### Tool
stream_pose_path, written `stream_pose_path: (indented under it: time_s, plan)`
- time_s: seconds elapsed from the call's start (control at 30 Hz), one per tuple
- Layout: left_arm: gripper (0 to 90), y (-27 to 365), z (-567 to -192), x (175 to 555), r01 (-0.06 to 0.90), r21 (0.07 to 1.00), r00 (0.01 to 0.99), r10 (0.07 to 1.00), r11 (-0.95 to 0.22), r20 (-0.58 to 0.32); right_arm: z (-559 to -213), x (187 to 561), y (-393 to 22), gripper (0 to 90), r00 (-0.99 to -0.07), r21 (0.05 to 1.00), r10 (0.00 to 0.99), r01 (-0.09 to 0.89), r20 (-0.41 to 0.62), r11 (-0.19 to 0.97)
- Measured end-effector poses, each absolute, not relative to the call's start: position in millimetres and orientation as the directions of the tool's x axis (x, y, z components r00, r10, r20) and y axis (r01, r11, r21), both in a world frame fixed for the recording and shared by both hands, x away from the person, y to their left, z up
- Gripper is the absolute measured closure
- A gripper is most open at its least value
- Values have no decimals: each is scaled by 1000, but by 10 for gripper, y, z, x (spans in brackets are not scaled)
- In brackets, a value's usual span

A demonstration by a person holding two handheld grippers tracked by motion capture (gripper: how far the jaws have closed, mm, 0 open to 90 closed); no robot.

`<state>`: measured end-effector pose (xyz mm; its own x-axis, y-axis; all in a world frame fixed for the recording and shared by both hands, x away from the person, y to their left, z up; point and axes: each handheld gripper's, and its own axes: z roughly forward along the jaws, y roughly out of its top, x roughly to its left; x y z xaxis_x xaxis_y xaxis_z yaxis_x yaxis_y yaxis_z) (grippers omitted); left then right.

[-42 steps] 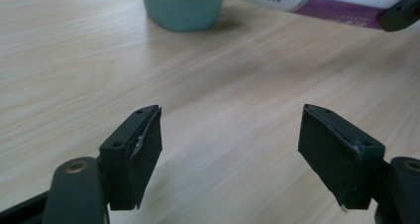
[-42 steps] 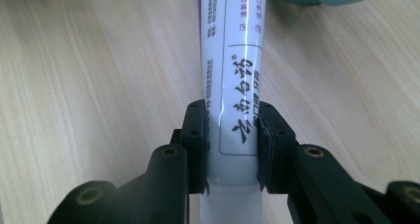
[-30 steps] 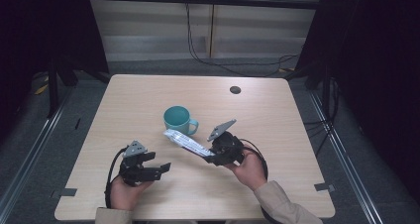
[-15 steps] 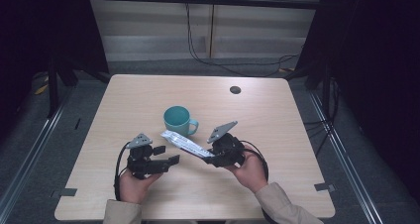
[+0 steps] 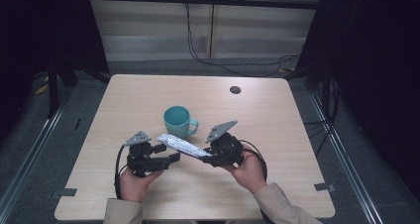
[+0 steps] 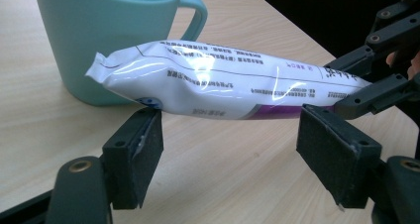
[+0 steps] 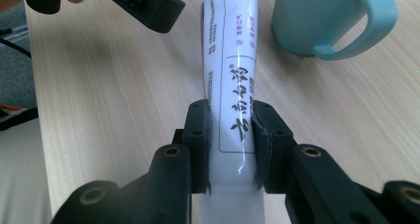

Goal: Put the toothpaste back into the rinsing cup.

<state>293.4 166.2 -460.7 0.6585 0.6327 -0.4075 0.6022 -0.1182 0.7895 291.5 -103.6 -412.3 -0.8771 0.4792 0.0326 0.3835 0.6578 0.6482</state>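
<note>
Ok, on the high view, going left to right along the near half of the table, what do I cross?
Left gripper → white sachet → right gripper. The teal mug stands just behind the sachet, so I leave it out of the order.

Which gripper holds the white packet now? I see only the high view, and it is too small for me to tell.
Observer: The right gripper does. In the right gripper view its jaws are clamped on one end of the white packet.
Operator: And the left gripper, does it grip the other end?
Observer: No. In the left gripper view the left gripper stands open, and the packet lies across above its pads without being pinched.
Operator: Is the packet touching the teal mug?
Observer: I cannot tell for sure. In the left gripper view its free end lies in front of the teal mug, above the table.
</note>
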Motion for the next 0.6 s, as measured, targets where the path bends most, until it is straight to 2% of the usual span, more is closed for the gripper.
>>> stream_pose_path:
  time_s: [0.03, 0.33, 0.6]
  plan:
    - [265, 1656, -4631, 2940, 616, 781, 652, 626, -107, -428, -4139, 2920, -1032, 715, -879, 646, 474, 392, 54, 654]
    - [258, 1656, -4637, 2949, 631, 774, 639, 608, -62, -472, -4155, 2904, -984, 720, -893, 663, 450, 355, 31, 659]
    - [267, 1664, -4612, 2968, 645, 764, 617, 600, -16, -509, -4203, 2928, -979, 721, -888, 666, 457, 374, 56, 645]
